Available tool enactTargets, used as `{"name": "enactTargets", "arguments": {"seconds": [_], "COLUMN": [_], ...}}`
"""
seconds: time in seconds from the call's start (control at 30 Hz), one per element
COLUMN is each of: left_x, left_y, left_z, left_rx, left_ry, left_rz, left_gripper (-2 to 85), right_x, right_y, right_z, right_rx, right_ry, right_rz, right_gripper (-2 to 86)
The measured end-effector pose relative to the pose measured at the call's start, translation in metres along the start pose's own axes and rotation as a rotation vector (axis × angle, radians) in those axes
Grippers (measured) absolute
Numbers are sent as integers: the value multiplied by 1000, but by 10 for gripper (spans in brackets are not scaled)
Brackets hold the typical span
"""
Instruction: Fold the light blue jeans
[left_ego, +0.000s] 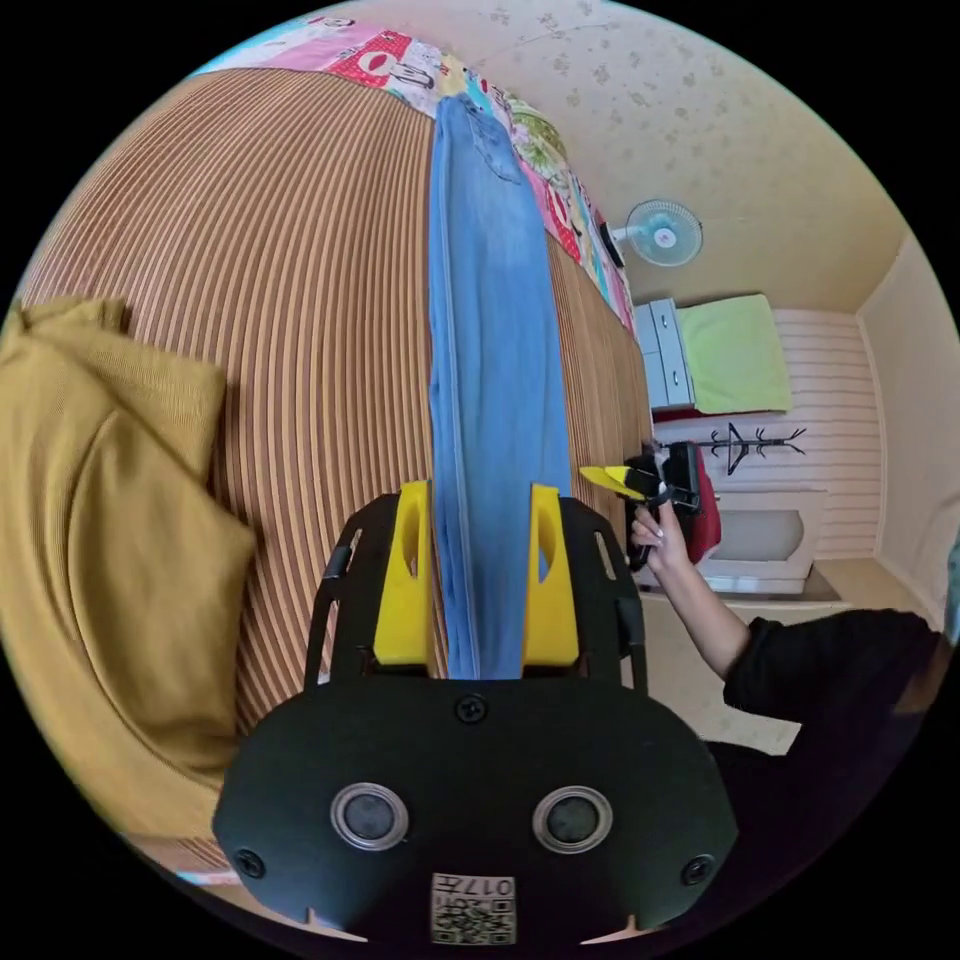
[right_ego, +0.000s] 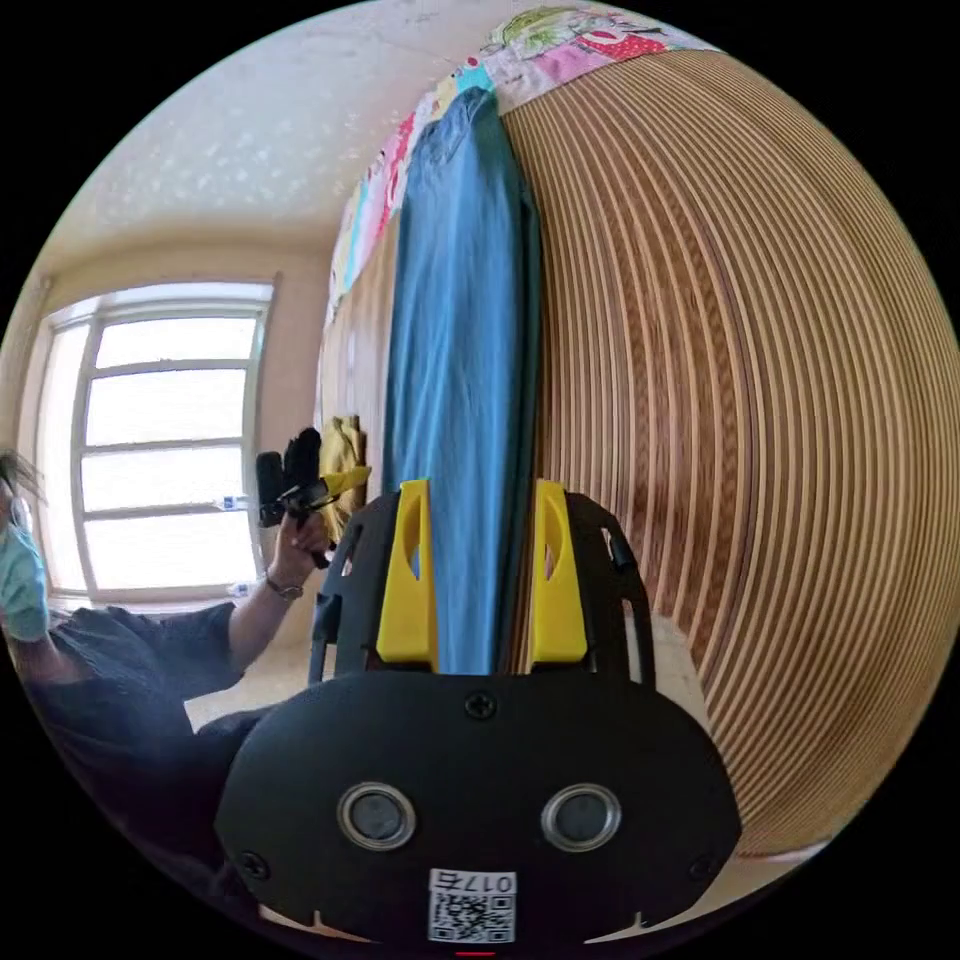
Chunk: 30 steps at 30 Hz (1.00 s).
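Note:
The light blue jeans lie stretched out long and narrow on a brown striped bed cover, waist end far from me. My left gripper hangs over the hem end, jaws wide apart, with denim showing in the gap. In the right gripper view the jeans run the same way, and my right gripper stands open with denim between its jaws. Each view catches the other gripper held in a hand off the bed's side: the right gripper and the left gripper.
A mustard garment lies on the cover beside the jeans, also seen as a mustard garment. A patchwork quilt edges the far end. A fan, drawers, a green cloth and a window line the room.

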<state>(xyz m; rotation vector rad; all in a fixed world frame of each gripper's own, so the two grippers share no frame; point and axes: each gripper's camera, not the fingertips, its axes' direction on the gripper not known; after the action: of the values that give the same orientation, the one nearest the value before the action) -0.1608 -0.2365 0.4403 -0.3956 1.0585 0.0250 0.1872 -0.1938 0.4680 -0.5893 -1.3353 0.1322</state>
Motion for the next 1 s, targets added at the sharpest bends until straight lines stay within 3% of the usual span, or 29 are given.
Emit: {"name": "enactTargets", "arguments": {"seconds": [0.13,0.27,0.57,0.67,0.8,1.0], "left_x": [-15,-17,4,-2,-11,4], "left_y": [-54,-77,-87,-93,-85,-24], "left_z": [11,19,40,48,42,-17], "left_rx": [5,5,-90,-122,-122,87], "left_ry": [16,44,39,51,173,559], "left_rz": [-8,-6,-53,-83,-75,62], "left_gripper": [137,111,81,36,4,-4], "right_x": [20,34,34,38,38,3], "right_y": [-33,-47,-35,-31,-15,48], "right_z": [-10,-11,-18,-24,-46,-109], "right_rx": [35,22,-39,-48,-40,92], "right_ry": [-17,-163,-253,-282,-385,-648], "right_rz": [41,41,26,55,48,-45], "right_gripper": [139,127,81,58,33,22]}}
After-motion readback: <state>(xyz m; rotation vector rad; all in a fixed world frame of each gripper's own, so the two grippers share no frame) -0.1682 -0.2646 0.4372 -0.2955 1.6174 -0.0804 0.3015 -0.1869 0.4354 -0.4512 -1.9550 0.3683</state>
